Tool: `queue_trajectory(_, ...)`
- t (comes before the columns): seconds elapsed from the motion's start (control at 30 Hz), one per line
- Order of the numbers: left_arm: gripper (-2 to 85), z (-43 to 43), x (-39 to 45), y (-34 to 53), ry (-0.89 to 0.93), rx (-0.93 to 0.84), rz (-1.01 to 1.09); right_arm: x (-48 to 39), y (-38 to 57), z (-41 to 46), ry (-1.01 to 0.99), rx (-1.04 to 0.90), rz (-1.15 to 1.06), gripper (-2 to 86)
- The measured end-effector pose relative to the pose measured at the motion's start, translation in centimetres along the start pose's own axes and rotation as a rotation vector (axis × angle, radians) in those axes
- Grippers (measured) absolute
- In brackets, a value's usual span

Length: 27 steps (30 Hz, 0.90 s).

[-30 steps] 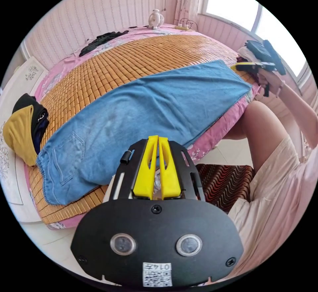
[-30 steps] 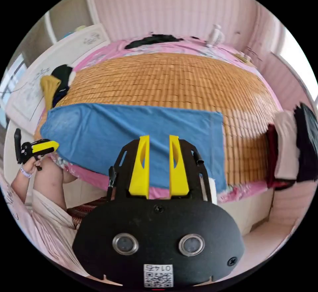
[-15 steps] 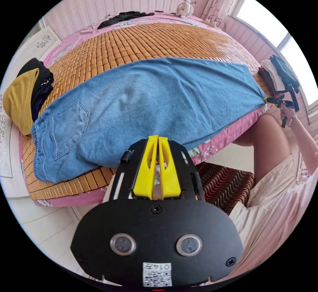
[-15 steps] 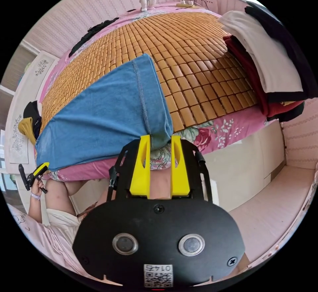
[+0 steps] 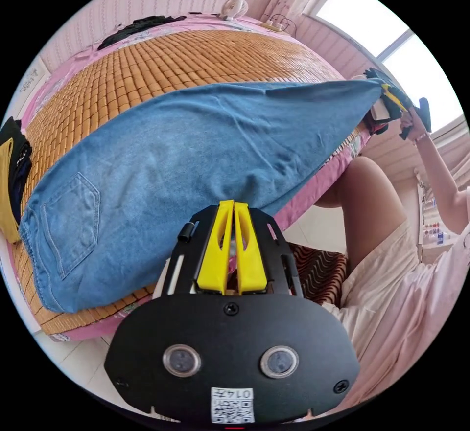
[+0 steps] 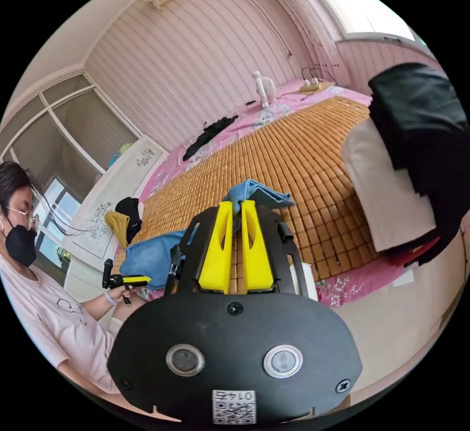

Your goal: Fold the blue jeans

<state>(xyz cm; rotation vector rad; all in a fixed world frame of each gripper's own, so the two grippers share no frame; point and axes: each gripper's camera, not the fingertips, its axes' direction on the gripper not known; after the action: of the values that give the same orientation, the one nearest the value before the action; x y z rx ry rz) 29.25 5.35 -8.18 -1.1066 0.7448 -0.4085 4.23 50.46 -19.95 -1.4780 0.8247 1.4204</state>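
The mat (image 5: 147, 74) on your bed carries the jeans (image 5: 196, 157), laid lengthwise along the near edge with the waist and back pocket at one end (folded clothes (image 6: 401, 176) are stacked near the other). Your right gripper (image 6: 235, 206) has its jaws pressed together on the hem, lifting that end clear of the mat. Your left gripper (image 5: 233, 206) hangs just off the near edge at the jeans' middle, jaws together; whether they pinch any denim cannot be told.
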Motion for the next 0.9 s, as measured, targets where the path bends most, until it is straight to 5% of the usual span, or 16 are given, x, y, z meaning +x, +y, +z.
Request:
queue_trajectory(0.3,-1.0,4.7,9.3,-6.6,0.328,0.076,0.194,-14.4,-7.6,-5.5,-0.139,0.221,-0.329,2.7)
queue_trajectory(0.5,-0.9,-4.1,5.9,-1.8,0.374,0.302,0.148,-31.2,-3.0,8.4,-0.503,-0.132,-0.692,3.5)
queue_trajectory(0.63,-0.6,-10.9,-1.0,6.7,0.215,0.337,-0.032,-37.9,9.0,23.3,-0.746,-0.577,-0.641,6.0)
queue_trajectory(0.73,1.3,-13.0,-5.0,11.9,0.087,0.282,-0.190,-39.2,16.6,30.4,-0.679,-0.830,-0.602,7.0)
queue_trajectory(0.9,6.4,-13.5,-7.9,14.8,0.079,0.288,-0.324,-40.8,17.7,34.0,-0.598,-0.829,-0.589,7.7)
